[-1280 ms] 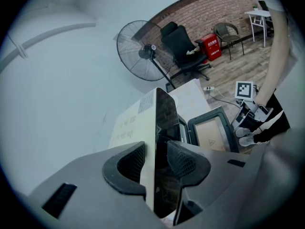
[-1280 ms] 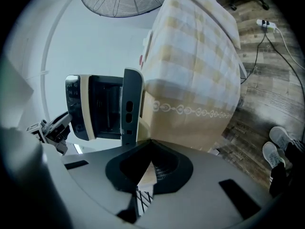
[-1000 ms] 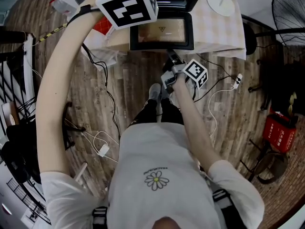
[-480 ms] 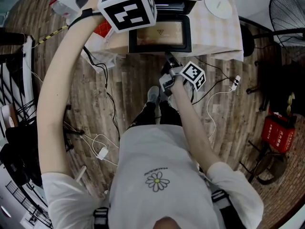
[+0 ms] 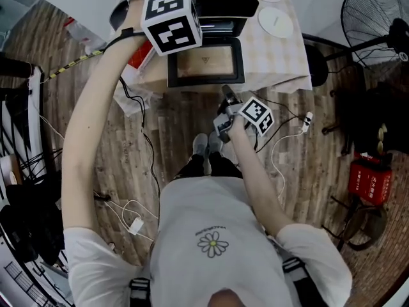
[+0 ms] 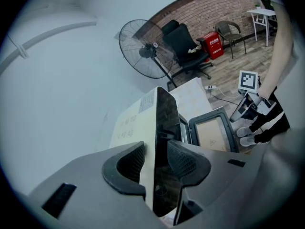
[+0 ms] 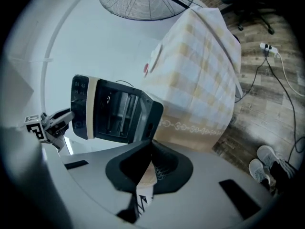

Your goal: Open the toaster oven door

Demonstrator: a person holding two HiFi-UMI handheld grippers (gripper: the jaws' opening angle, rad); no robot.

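Head view first: the cream-sided, black-fronted toaster oven [image 5: 223, 6] sits at twelve o'clock on the counter [image 5: 284, 56], which is draped in a pale checked cloth. Its black-framed glass door [image 5: 204, 62] is down, folded flat toward six o'clock, with the cavity open behind it.

Over to the left gripper view. The left claw [image 6: 157, 159] is clenched on the oven's front corner, one ribbed pad on the cream side wall and the other on the black front panel. From above, that grip sits at eleven o'clock of the door.

In the right gripper view, the right claw [image 7: 148, 162] is pinched fully together and empty. The oven is up at eleven o'clock and clear of the tips. Seen from the head, this claw hovers over the floor near the door's front edge, at five o'clock of it, not touching.

Moving outward, a white round disc [image 5: 276, 23] lies on the cloth at two o'clock of the door. A black floor fan [image 5: 377, 15] stands further out at three o'clock. White shoes [image 5: 204, 142] are planted at six o'clock on the wood-plank floor [image 5: 172, 126], with loose cables [image 5: 284, 139] trailing beside them. A red box [image 5: 369, 179] sits at four o'clock.
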